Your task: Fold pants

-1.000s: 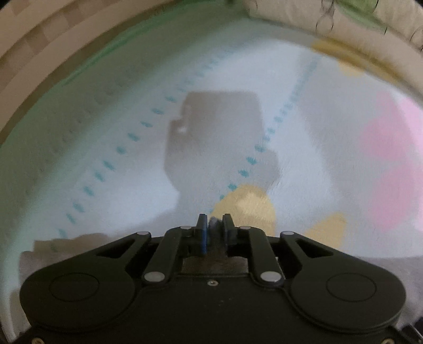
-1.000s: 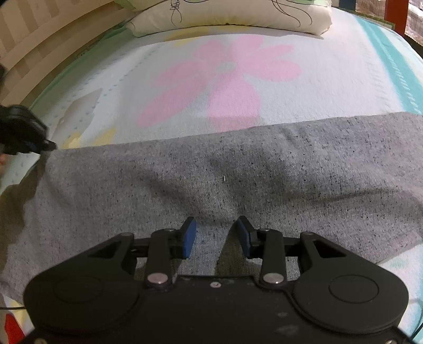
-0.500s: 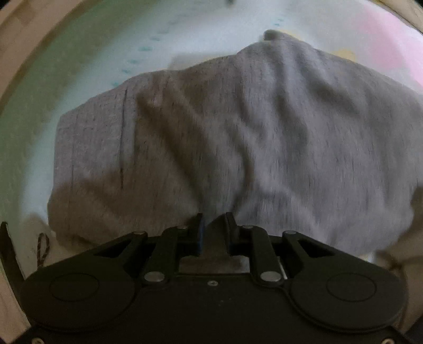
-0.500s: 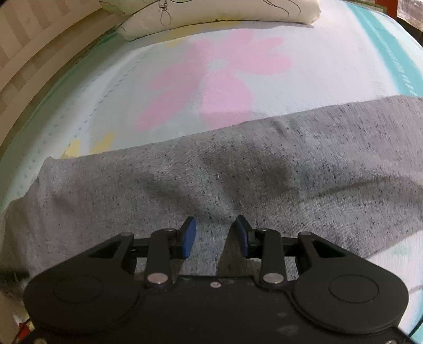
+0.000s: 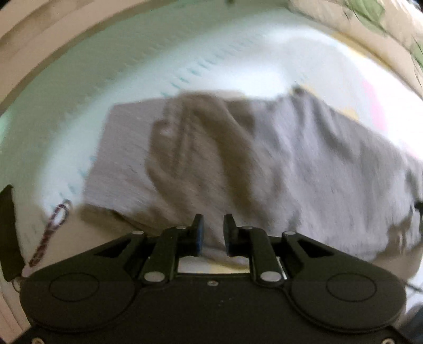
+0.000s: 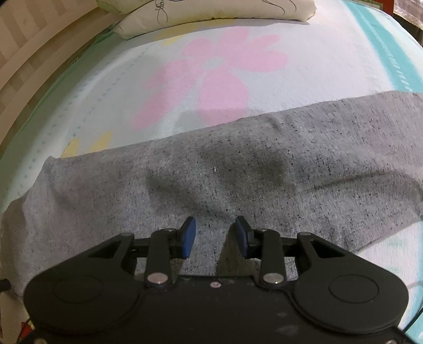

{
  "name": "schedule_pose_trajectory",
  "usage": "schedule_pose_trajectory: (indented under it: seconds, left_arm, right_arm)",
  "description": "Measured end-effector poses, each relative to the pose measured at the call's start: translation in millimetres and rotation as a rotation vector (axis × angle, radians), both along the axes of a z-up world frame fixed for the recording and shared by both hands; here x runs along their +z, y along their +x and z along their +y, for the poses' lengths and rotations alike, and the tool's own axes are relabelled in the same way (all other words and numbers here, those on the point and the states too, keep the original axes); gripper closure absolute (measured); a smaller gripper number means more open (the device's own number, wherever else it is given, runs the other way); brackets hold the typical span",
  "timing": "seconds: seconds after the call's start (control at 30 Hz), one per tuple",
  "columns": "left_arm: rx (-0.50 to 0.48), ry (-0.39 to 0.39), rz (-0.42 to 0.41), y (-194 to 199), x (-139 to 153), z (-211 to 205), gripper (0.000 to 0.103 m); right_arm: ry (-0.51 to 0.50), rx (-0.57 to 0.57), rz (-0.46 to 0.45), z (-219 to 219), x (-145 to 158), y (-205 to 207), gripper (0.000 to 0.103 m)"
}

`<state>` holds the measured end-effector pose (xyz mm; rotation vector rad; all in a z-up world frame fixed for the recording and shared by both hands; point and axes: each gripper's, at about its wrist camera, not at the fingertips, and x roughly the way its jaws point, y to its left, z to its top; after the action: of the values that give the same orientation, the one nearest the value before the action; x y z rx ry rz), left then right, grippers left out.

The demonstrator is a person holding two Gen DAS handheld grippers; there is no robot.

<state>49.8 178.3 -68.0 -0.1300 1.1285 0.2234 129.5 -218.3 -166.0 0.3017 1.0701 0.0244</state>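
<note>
Grey speckled pants (image 6: 238, 185) lie flat in a long band across the bed. My right gripper (image 6: 215, 235) hovers low over their near part, pointing steeply down. It is open, with flat cloth showing between its blue pads (image 6: 189, 235). In the blurred left wrist view, one end of the pants (image 5: 290, 164) fills the middle, crossed by a dark shadow. My left gripper (image 5: 213, 232) sits at their near edge. Its jaws stand a little apart, and grey cloth shows in the narrow gap. A reddish cord (image 5: 53, 225) lies by that end.
The bedsheet (image 6: 317, 66) is white with a pink flower, yellow patches and a teal stripe at the right. A cream pillow (image 6: 211, 16) lies at the head of the bed. A striped wooden board (image 6: 26, 60) runs along the left side. A dark object (image 5: 8, 230) shows at the left edge.
My left gripper has left the far left corner of the pants and moved back to their near edge. My right gripper stayed in place and its jaws narrowed slightly.
</note>
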Motion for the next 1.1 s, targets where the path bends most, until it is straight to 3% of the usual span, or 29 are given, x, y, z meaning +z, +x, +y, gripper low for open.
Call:
schedule_pose_trajectory:
  seconds: [0.1,0.17,0.23,0.27,0.33,0.4,0.5,0.63,0.73,0.87,1.1]
  left_arm:
    - [0.07,-0.029,0.022,2.6,-7.0,16.5,0.064]
    - [0.125,-0.064,0.049,5.3,-15.4,28.2,0.064]
    - [0.137,-0.041,0.1,10.8,-30.6,36.9,0.062]
    - [0.141,-0.011,0.135,11.2,-37.4,39.2,0.07]
    - [0.152,-0.004,0.14,6.5,-42.5,43.3,0.072]
    - [0.144,0.051,0.146,3.2,-37.5,36.1,0.079]
    - [0.103,0.132,0.094,-7.9,-21.7,12.9,0.083]
    - [-0.026,0.097,-0.012,-8.4,5.2,-29.3,0.078]
    - [-0.123,0.088,-0.044,5.4,14.2,-63.2,0.078]
    - [-0.199,0.044,-0.054,18.6,15.6,-95.7,0.077]
    - [-0.321,0.004,-0.042,42.1,1.3,-155.5,0.077]
  right_arm:
    - [0.001,-0.001,0.0,-1.5,1.2,0.9,0.068]
    - [-0.003,0.0,0.0,-0.7,1.5,1.6,0.069]
    - [-0.006,-0.001,-0.001,-0.8,2.0,1.6,0.069]
    - [-0.006,-0.002,-0.002,-0.9,1.6,0.7,0.069]
    - [-0.004,-0.011,-0.003,-1.8,1.1,-0.2,0.07]
    - [0.004,-0.025,-0.004,-4.2,2.2,-0.4,0.071]
    - [-0.016,-0.058,-0.014,-12.4,9.9,-0.4,0.07]
    - [-0.066,-0.086,-0.101,-37.5,38.1,-5.9,0.07]
    - [-0.119,-0.123,-0.133,-71.5,56.2,-5.4,0.068]
    - [-0.135,-0.236,-0.114,-141.9,60.7,-2.2,0.068]
    - [-0.108,-0.415,-0.021,-249.4,41.0,-20.1,0.067]
